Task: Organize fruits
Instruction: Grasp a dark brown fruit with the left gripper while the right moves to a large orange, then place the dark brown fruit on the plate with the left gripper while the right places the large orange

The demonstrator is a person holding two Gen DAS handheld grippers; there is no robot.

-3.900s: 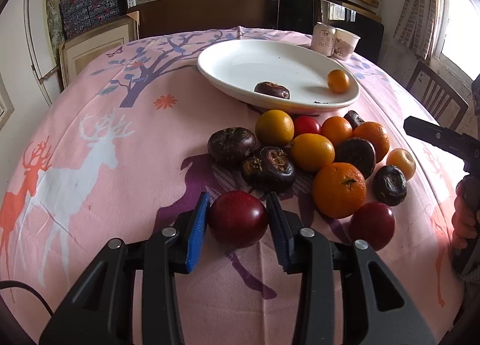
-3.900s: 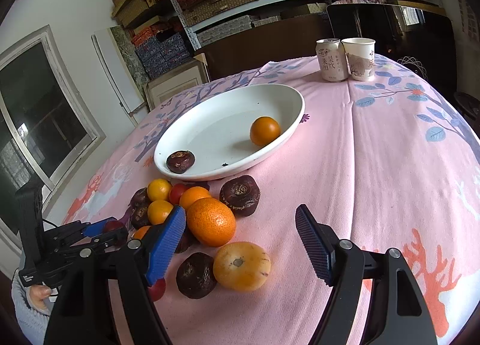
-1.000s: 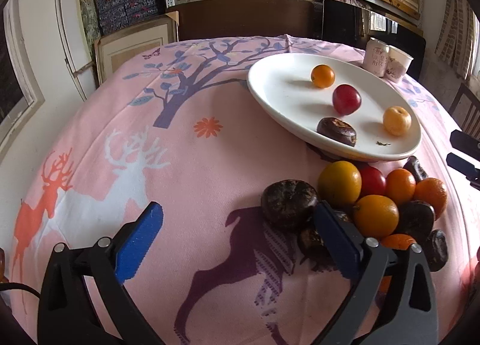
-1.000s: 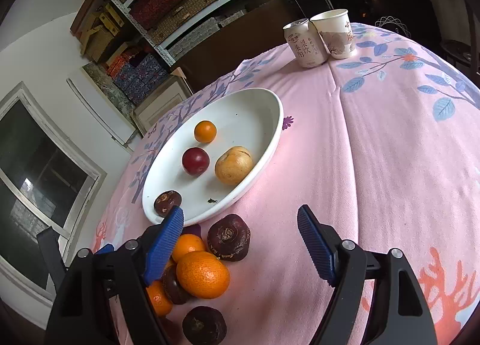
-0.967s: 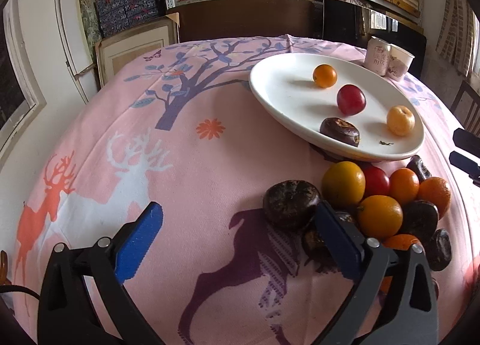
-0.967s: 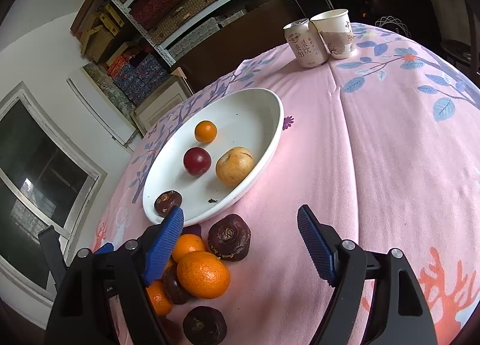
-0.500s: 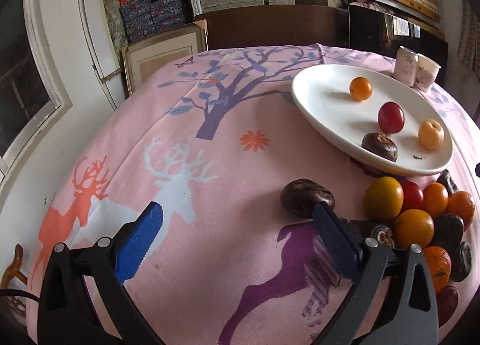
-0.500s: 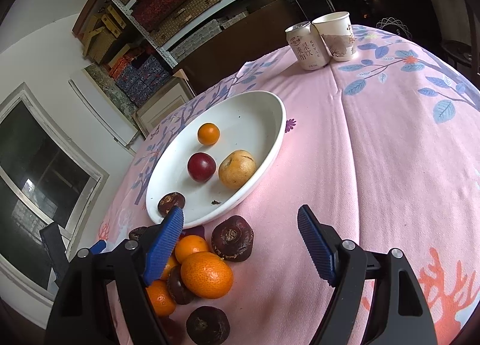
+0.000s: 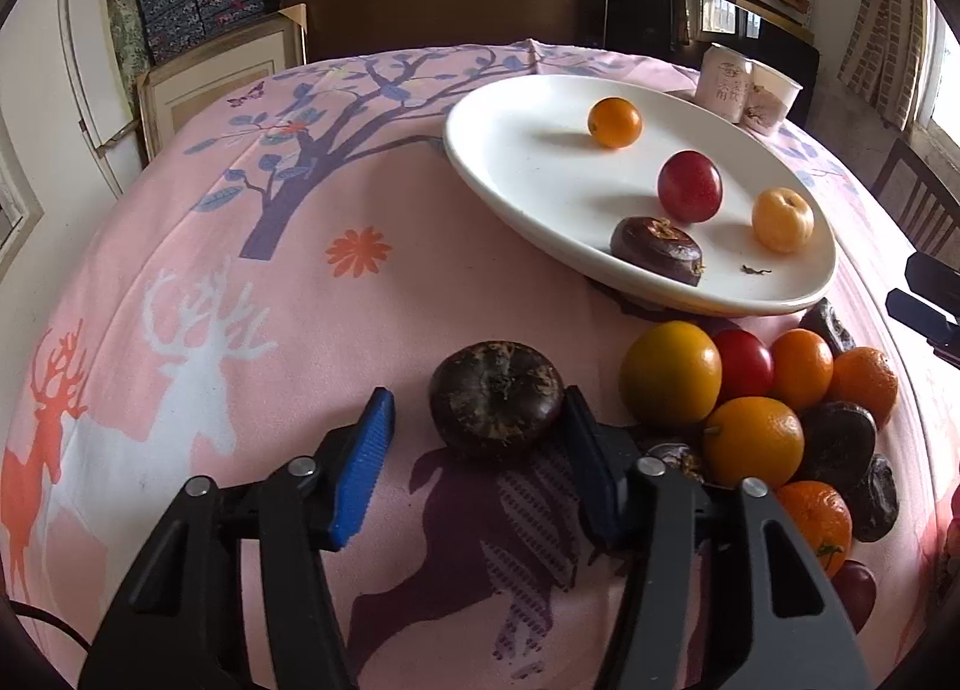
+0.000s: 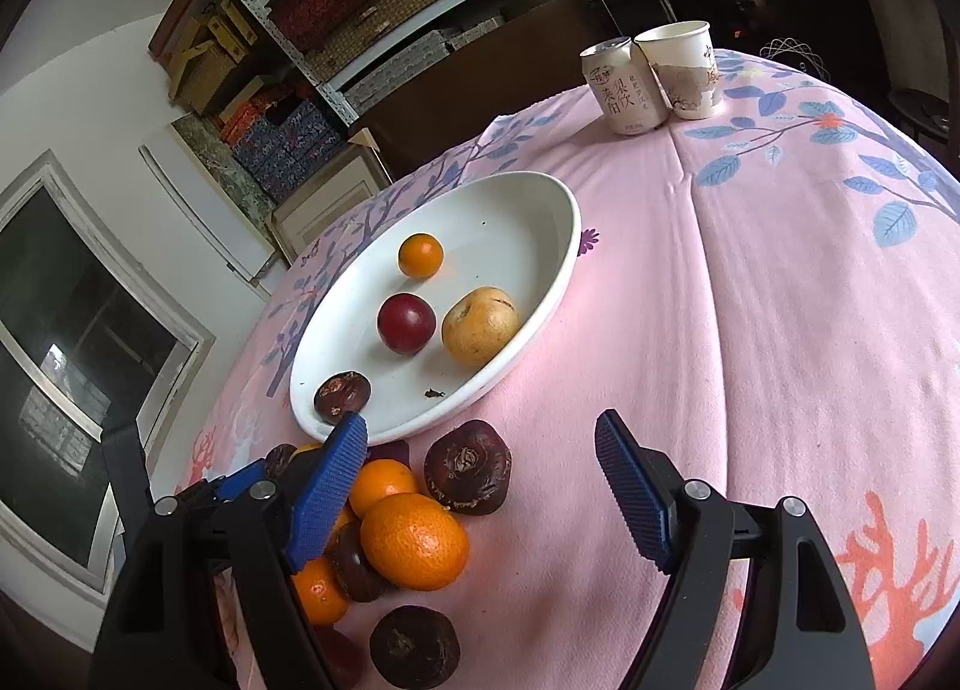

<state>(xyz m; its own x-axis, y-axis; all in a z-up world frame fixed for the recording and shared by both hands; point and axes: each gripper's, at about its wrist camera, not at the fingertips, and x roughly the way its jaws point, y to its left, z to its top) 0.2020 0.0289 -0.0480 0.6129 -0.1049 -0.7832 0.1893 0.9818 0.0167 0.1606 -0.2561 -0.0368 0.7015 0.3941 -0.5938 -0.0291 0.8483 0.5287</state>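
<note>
Dark fruit between closing left hand-held gripper pads

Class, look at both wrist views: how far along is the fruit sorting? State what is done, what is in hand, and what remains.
Done: four fruits lie on the white plate: a small orange, red plum, yellow fruit and dark chestnut-like fruit.
In hand: the left hand-held gripper has just been closing around a dark brown fruit, with a gap at its left pad.
Left: the pile beside the plate. The right hand-held gripper is open, empty.

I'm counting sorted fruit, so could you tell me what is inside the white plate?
The white plate holds a small orange, red plum, yellow pear and dark water chestnut; nothing looks covered.
</note>
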